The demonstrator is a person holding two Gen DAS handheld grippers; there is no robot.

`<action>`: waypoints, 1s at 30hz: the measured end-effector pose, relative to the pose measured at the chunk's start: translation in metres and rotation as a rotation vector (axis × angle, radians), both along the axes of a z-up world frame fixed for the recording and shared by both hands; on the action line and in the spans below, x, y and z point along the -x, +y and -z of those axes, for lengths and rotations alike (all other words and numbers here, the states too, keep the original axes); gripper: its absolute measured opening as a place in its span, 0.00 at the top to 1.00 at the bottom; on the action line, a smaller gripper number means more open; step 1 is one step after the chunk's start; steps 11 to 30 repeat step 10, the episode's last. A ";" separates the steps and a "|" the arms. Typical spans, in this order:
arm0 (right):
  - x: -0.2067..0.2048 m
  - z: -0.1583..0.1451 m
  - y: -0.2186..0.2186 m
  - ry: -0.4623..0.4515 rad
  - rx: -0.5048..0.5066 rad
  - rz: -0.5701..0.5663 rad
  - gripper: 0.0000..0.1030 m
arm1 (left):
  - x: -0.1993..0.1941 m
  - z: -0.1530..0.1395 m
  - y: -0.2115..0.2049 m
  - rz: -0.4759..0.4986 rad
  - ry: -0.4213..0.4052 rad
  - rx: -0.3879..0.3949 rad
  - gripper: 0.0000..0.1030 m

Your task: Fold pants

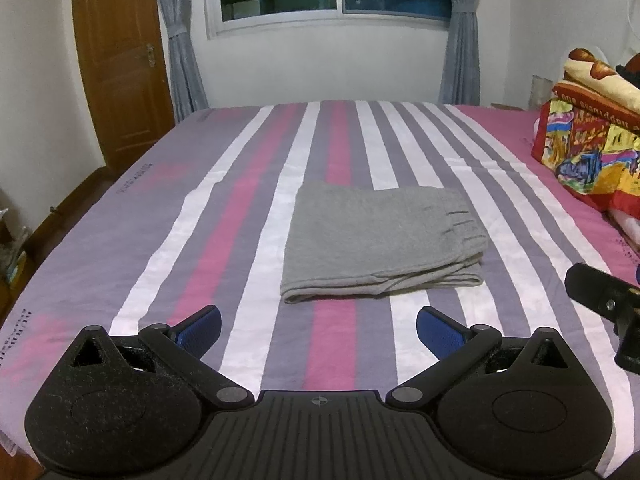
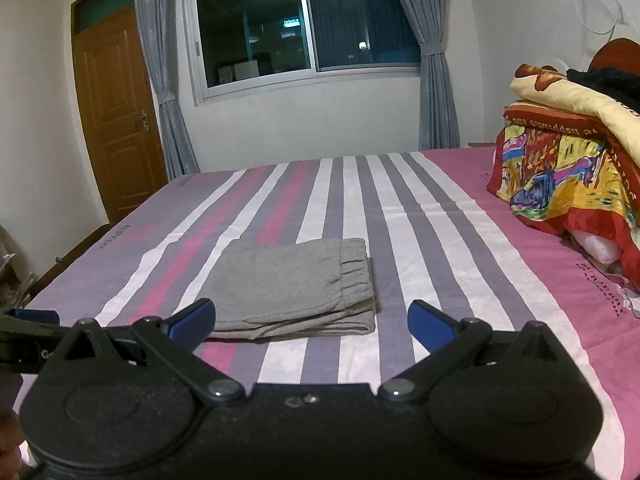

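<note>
Grey pants (image 1: 380, 240) lie folded into a flat rectangle on the striped bed sheet (image 1: 224, 216), with the elastic waistband on the right side. They also show in the right wrist view (image 2: 292, 292). My left gripper (image 1: 318, 326) is open and empty, held just short of the pants' near edge. My right gripper (image 2: 310, 320) is open and empty, with its left fingertip (image 2: 192, 318) in front of the pants' near left corner. The right gripper's body shows at the right edge of the left wrist view (image 1: 608, 300).
A pile of colourful folded blankets (image 2: 568, 176) sits on the bed's right side. A wooden door (image 2: 116, 116) stands at the left. A window (image 2: 304, 28) with grey curtains is on the far wall. The bed's left edge drops to the floor.
</note>
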State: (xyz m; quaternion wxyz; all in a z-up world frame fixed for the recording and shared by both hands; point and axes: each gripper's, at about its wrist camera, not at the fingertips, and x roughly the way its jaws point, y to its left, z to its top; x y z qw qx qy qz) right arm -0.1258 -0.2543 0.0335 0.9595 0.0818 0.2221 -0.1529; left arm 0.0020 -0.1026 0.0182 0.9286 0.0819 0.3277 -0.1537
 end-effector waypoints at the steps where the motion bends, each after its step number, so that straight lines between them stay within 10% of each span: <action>1: -0.001 0.000 -0.001 -0.001 -0.001 0.001 0.00 | -0.001 0.001 -0.001 0.005 0.003 0.001 0.00; 30: -0.014 0.011 -0.010 0.033 -0.013 0.004 0.00 | -0.013 0.006 -0.002 0.047 -0.043 0.067 0.00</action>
